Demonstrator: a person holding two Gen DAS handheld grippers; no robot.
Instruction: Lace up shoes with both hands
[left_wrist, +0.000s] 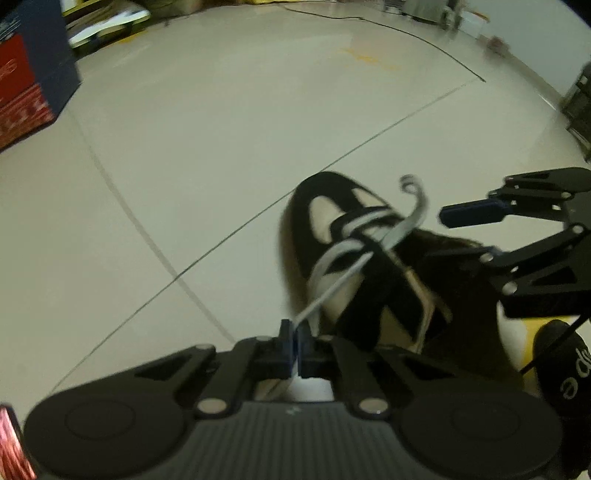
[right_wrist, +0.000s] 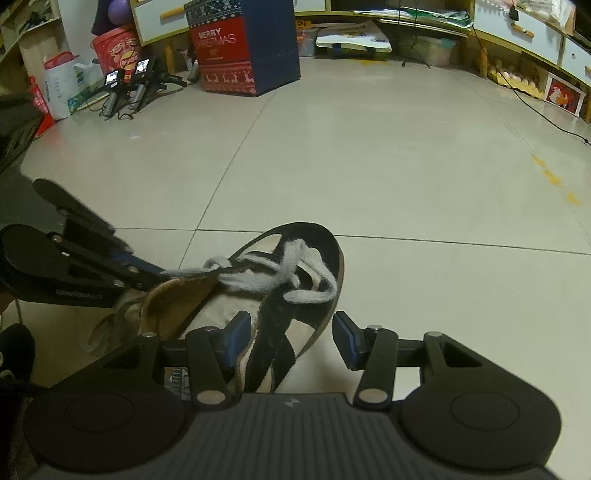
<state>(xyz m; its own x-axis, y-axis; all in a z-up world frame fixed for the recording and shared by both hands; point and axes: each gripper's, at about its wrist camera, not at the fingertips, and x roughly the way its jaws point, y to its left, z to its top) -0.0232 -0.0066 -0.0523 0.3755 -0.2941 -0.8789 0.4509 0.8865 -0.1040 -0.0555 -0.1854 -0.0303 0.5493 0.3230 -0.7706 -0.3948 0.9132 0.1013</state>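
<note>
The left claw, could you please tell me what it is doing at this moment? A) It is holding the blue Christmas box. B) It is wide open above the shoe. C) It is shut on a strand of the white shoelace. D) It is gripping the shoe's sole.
C: in the left wrist view the left claw has its pads pressed together on a taut strand of the white shoelace running up to the shoe.

Right gripper (right_wrist: 291, 341) open, jaws wide, straddling heel end of black-and-white shoe (right_wrist: 273, 291) on tiled floor (right_wrist: 388, 177). Left gripper (right_wrist: 157, 273) in from left, pinching one end of grey-white lace (right_wrist: 255, 280), pulled taut. Other lace end loose over toe side. Christmas box (right_wrist: 243, 48) far back.
</note>
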